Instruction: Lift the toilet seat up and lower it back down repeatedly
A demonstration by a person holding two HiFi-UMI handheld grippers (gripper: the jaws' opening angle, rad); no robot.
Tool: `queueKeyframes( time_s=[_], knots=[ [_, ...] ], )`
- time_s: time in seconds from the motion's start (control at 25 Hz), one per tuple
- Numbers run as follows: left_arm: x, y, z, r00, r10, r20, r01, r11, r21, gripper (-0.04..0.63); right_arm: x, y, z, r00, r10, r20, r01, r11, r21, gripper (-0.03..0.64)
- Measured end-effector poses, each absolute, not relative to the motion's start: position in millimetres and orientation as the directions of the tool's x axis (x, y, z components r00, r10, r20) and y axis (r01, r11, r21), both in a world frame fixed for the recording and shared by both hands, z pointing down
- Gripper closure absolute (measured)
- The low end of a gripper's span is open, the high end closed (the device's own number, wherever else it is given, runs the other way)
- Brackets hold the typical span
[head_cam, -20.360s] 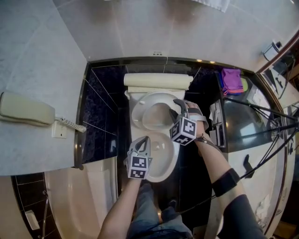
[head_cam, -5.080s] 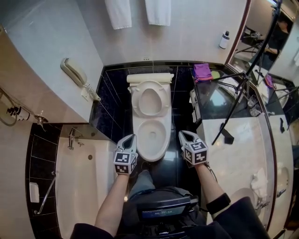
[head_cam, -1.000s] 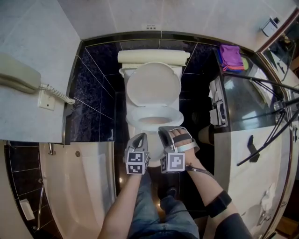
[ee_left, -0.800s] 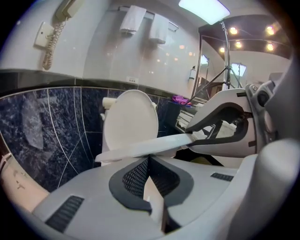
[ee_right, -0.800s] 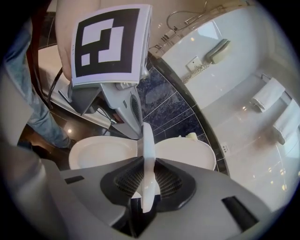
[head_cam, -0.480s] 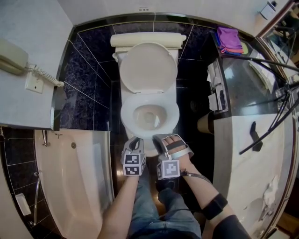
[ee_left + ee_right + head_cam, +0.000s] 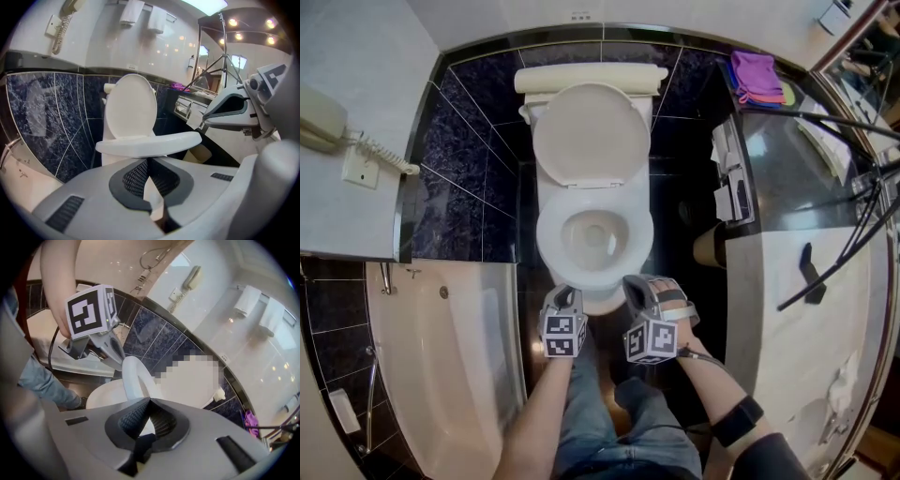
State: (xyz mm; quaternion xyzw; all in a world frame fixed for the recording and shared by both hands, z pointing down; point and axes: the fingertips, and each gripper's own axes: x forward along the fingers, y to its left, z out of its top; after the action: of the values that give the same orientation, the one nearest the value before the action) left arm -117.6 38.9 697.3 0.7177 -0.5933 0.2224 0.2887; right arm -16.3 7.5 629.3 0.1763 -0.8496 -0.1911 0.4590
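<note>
Left gripper (image 7: pixel 148 160) is found with jaws together, nothing between them. Right gripper (image 7: pixel 149 401) has just been closing and is now pressed together, also empty. Both tips are set at the near edge of the seat (image 7: pixel 549 241), which lies down. The lid (image 7: pixel 591 131) stands up behind. Closed tips are judged suited to wedging underneath for a lift.

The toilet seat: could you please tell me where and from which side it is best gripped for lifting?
Probably best at the front edge of the toilet seat, the part farthest from the upright lid. Come in low from the front and pinch it top and bottom: the seat lies level, and its front edge is a thin, flat slab.
</note>
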Motion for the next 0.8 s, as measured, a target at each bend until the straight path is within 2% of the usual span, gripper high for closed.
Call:
queueKeyframes(
  time_s=[0.16,0.4,0.8],
  knots=[
    [-110,56,727,0.214,-0.699,0.682,-0.977,-0.138,0.165,0.603,1,3,658,-0.497,-0.492,0.714,-0.241,0.869,0.432,0.6],
    [-95,91,792,0.24,-0.641,0.729,-0.97,-0.187,0.155,0.604,10,9,717,-0.486,-0.486,0.726,-0.314,0.873,0.374,0.6],
    [-86,129,905,0.24,-0.566,0.789,-0.964,-0.236,0.123,0.606,22,31,810,-0.466,-0.464,0.753,-0.346,0.879,0.327,0.6]
  ],
)
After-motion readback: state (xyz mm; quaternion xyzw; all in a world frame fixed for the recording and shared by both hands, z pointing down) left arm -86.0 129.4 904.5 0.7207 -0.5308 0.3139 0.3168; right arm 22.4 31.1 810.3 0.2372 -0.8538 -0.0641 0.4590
